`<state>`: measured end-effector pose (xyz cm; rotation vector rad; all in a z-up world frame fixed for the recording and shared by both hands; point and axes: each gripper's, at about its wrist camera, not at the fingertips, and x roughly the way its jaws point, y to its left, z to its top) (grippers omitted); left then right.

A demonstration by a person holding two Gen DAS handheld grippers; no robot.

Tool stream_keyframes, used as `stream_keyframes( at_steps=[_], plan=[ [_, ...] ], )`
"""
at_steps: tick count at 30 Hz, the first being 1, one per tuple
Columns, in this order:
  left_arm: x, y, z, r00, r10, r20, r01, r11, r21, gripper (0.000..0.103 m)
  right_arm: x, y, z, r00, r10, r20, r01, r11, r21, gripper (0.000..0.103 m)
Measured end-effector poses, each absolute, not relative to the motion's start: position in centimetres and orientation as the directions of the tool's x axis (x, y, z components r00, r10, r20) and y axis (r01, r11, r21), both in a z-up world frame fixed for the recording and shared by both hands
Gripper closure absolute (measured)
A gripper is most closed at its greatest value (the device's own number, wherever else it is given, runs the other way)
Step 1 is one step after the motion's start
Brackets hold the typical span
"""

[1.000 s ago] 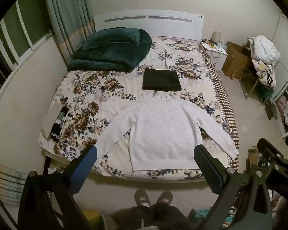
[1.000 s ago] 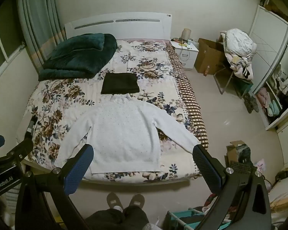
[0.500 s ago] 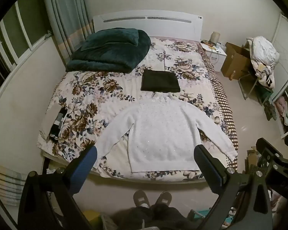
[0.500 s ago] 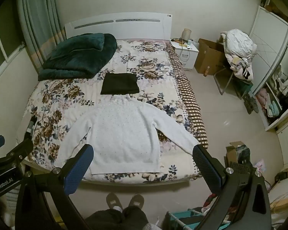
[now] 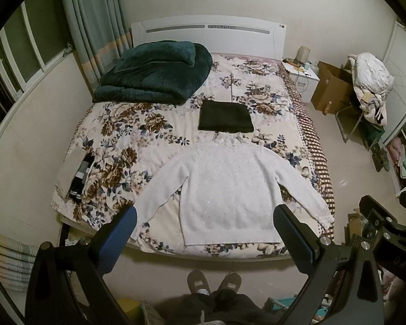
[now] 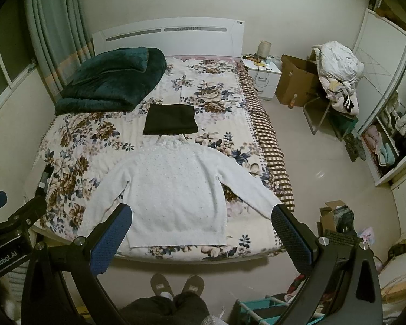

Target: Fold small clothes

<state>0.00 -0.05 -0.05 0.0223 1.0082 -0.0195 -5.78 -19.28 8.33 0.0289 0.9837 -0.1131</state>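
Observation:
A white knit sweater [image 5: 227, 189] lies flat on the floral bed [image 5: 127, 135], sleeves spread, hem toward me; it also shows in the right wrist view [image 6: 176, 189]. A folded dark garment [image 5: 224, 120] lies just beyond its collar, also in the right wrist view [image 6: 172, 119]. My left gripper [image 5: 205, 216] is open and empty, held high above the foot of the bed. My right gripper [image 6: 201, 215] is open and empty, at a similar height to its right.
A folded dark green blanket [image 5: 154, 78] lies at the head of the bed. Folded items [image 5: 75, 173] sit at the bed's left edge. A nightstand [image 6: 262, 73], cardboard box [image 6: 295, 84], chair with laundry [image 6: 335, 75] and shelves [image 6: 387, 140] stand right. My slippered feet [image 6: 176, 284] are below.
Both views have drifted slightly back and up from the bed. The grippers stay open and the clothes have not moved.

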Motion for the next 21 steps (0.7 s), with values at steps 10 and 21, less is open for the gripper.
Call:
stream_keyframes(
  at_steps=[10, 21],
  plan=[
    [1.5, -0.8, 0.8, 0.538, -0.011, -0.843, 0.025, 1.000, 0.003, 0.000, -5.8, -19.3, 8.5, 0.547, -0.080, -0.833, 0.106, 0.994, -0.026, 0.000],
    [1.4, -0.8, 0.8, 0.539, -0.013, -0.842, 0.026, 1.000, 0.001, 0.000, -5.8, -19.3, 8.6, 0.549, -0.080, -0.832, 0.106, 0.994, -0.026, 0.000]
  ],
)
